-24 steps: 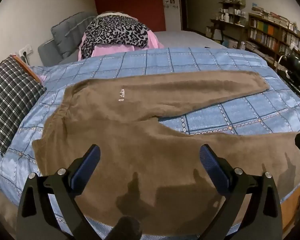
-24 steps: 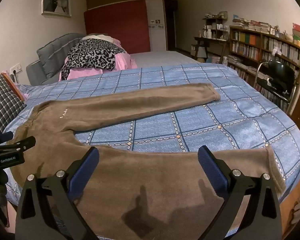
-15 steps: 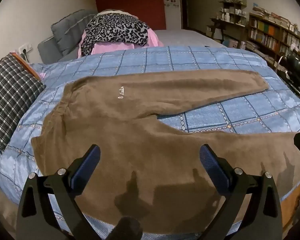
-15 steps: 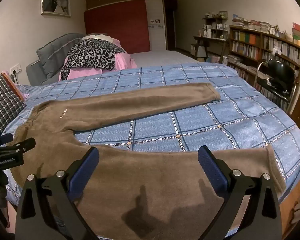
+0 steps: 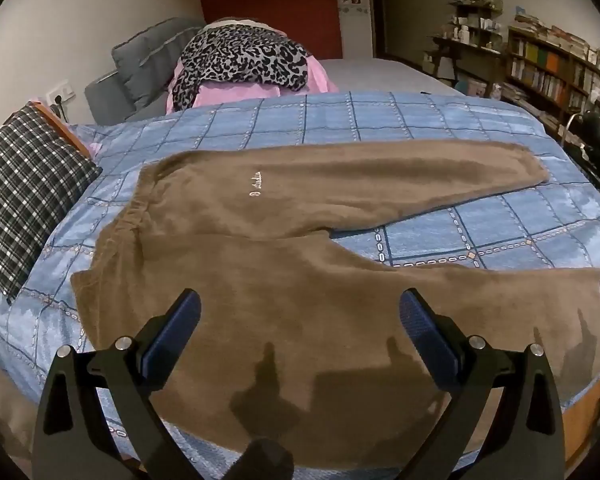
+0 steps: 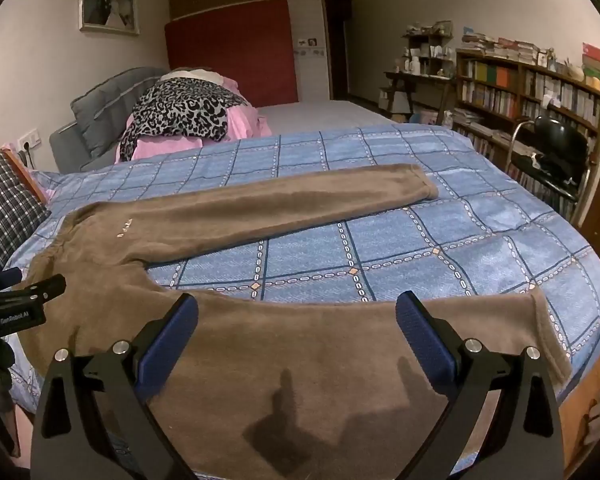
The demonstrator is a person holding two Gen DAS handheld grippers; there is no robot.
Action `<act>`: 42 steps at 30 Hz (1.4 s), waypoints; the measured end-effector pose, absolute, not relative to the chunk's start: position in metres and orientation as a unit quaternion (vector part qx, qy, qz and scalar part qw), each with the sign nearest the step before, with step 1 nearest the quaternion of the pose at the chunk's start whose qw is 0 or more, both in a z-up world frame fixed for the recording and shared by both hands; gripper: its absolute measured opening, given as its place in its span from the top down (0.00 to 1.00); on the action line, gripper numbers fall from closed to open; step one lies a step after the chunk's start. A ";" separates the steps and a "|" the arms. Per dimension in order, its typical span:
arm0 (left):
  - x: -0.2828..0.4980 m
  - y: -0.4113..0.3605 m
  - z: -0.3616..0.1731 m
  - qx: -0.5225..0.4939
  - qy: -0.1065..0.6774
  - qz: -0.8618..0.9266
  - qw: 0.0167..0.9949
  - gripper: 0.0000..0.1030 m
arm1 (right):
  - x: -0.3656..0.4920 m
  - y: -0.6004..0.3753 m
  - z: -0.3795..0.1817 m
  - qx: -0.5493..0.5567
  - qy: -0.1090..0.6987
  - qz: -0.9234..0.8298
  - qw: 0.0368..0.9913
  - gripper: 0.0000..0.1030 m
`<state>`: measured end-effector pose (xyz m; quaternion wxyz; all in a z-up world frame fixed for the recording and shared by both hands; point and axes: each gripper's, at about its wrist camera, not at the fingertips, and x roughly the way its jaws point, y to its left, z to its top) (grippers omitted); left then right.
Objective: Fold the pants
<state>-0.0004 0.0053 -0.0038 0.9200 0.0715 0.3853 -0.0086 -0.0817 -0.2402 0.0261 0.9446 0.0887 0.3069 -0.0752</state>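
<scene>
Pants (image 5: 260, 248) lie spread flat on the blue checked bedspread (image 5: 480, 236), legs apart.

Home bedroom, bed with blue checked quilt (image 6: 420, 240), plaid pillow (image 5: 24, 184), bookshelves (image 6: 532, 92), framed wall photo (image 6: 108, 6)

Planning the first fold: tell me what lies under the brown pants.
The brown pants lie spread on a blue checked bedspread, which shows between the legs. What is beneath the fabric itself is covered.
</scene>
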 end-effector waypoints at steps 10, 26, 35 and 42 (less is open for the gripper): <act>0.011 0.012 -0.014 0.075 0.402 0.014 0.913 0.02 | -0.078 -0.247 0.018 0.093 0.320 -0.084 0.939 0.05; 0.014 0.014 -0.020 0.075 0.407 0.012 0.910 0.02 | -0.075 -0.249 0.014 0.097 0.326 -0.087 0.936 0.05; 0.013 0.013 -0.019 0.078 0.408 0.008 0.909 0.02 | -0.072 -0.249 0.013 0.096 0.329 -0.086 0.936 0.05; 0.015 0.013 -0.022 0.076 0.410 0.009 0.909 0.02 | -0.070 -0.247 0.010 0.094 0.334 -0.085 0.934 0.05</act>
